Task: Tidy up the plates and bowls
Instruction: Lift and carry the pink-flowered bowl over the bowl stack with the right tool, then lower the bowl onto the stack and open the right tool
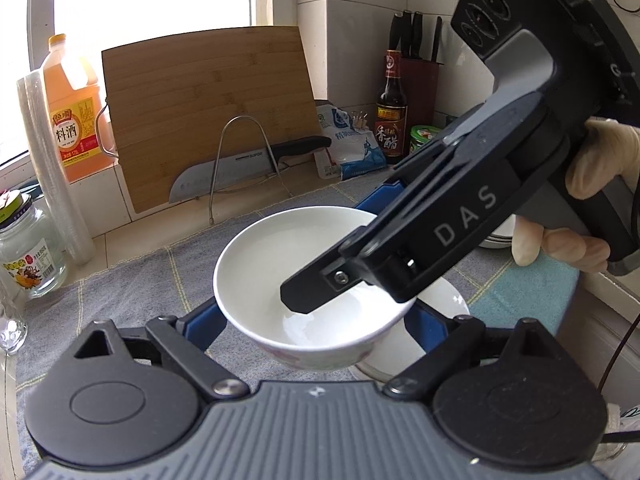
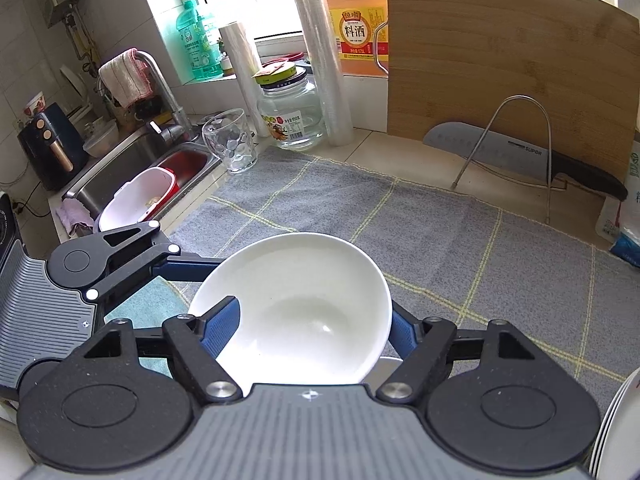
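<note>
A white bowl [image 1: 280, 264] hangs tilted above the grey checked cloth [image 1: 132, 292], with my left gripper [image 1: 316, 316] shut on its two sides. Blue fingers [image 1: 200, 324] press each flank. My right gripper [image 2: 312, 312] reaches in from the right and straddles the bowl [image 2: 304, 300]. One finger [image 2: 222, 326] lies inside it and the other sits outside the opposite wall, and the pads do not clamp it. In the left wrist view this right gripper [image 1: 340, 248] shows its black finger [image 1: 304, 296] down in the bowl. A white plate [image 1: 444, 300] lies under the bowl.
A bamboo cutting board [image 2: 508, 64], a knife [image 2: 520, 156] and a wire rack [image 2: 512, 140] stand at the back. A glass jar [image 2: 292, 112], a tumbler [image 2: 232, 140], film rolls [image 2: 324, 64] and the sink [image 2: 132, 168] are to the left. Stacked plates [image 2: 616, 424] sit at the right.
</note>
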`<action>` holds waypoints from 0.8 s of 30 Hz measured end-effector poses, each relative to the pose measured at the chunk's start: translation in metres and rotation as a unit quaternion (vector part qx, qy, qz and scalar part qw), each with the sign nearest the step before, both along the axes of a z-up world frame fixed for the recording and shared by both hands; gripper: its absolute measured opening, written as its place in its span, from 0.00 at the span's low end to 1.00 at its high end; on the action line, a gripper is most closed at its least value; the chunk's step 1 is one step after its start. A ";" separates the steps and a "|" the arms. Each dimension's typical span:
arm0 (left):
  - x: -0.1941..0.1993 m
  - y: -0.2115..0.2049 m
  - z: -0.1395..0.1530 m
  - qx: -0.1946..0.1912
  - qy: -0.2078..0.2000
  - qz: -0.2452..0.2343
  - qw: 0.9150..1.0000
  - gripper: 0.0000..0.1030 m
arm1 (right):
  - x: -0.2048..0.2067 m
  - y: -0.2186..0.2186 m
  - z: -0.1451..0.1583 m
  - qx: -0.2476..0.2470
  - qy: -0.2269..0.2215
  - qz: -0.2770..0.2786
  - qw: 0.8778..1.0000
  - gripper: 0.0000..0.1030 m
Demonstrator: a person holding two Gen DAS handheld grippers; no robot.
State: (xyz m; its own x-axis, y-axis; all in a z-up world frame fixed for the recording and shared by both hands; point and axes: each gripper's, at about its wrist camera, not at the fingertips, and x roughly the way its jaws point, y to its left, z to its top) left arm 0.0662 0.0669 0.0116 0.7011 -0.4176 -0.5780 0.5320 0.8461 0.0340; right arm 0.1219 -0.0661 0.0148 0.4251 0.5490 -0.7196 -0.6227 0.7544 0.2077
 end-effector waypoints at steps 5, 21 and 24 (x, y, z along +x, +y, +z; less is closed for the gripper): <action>-0.002 -0.013 -0.001 -0.004 0.004 -0.022 1.000 0.92 | -0.011 -0.018 0.001 0.002 -0.001 -0.022 1.000 0.79; 0.004 -0.032 -0.012 -0.003 0.024 -0.066 0.998 0.92 | -0.023 -0.048 -0.011 -0.002 0.008 -0.061 0.998 0.79; 0.007 -0.034 -0.016 0.001 0.030 -0.071 0.997 0.92 | -0.024 -0.051 -0.014 -0.005 0.011 -0.065 0.998 0.79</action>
